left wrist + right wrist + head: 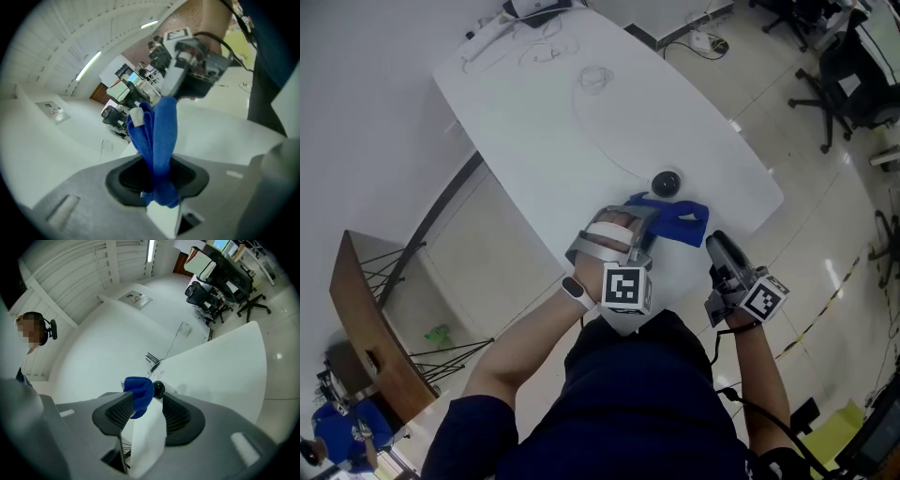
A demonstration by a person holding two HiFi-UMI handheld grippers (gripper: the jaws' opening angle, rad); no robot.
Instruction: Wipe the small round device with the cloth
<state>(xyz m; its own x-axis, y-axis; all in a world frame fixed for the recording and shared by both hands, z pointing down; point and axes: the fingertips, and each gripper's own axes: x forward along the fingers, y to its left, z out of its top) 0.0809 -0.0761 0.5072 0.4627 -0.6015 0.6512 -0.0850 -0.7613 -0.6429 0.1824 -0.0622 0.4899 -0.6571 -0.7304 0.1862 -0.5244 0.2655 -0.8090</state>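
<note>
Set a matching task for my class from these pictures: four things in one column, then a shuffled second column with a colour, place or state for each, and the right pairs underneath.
Column A
1. cloth
2. small round device
3. left gripper
4. right gripper

Column B
a. open, gripping nothing
b. black, resting on the white table
c. blue, pinched at one end
d. shut on fabric

Pairs: 1-c, 2-b, 3-d, 4-a
</note>
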